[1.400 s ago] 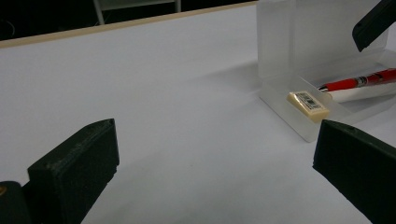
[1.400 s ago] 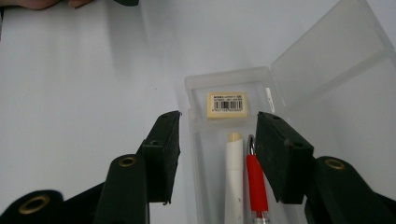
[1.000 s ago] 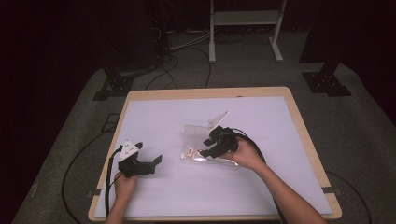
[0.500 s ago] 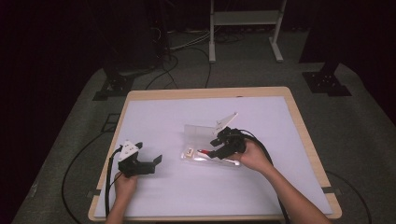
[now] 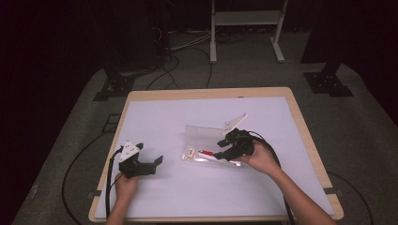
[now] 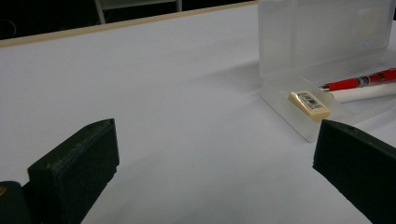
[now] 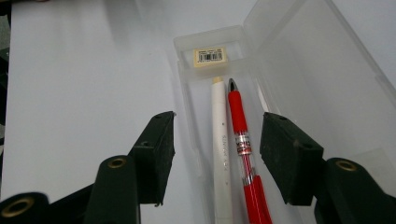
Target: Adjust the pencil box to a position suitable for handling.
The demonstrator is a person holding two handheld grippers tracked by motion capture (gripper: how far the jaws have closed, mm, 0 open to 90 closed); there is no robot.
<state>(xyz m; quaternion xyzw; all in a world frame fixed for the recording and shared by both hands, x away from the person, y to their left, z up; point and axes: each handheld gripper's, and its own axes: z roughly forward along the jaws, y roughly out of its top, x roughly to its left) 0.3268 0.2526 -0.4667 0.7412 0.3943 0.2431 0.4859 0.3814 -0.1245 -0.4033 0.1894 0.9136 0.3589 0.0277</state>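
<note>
Pens [image 7: 236, 154] lie in the open case [image 5: 209, 157], long axis straight between my right claw [image 7: 217, 140], whose jaws have just been opening, empty; left claw [image 6: 210, 154], wide, sits farther from the case

Clear glossy plastic case [image 7: 299, 70], glossy red plastic pen [image 7: 243, 154], matt white table [image 5: 187, 117] with wood-look edging.

A table [image 5: 300, 122] with a pale wooden rim carries a white sheet [image 5: 169, 117] that covers nearly its whole top. Near the middle of the sheet lies a clear plastic case [image 5: 206, 157], its lid [image 5: 204, 133] standing open. In its tray lie a red pen [image 7: 243, 140], a white pen [image 7: 219, 135] and a small eraser [image 7: 210, 56].
</note>
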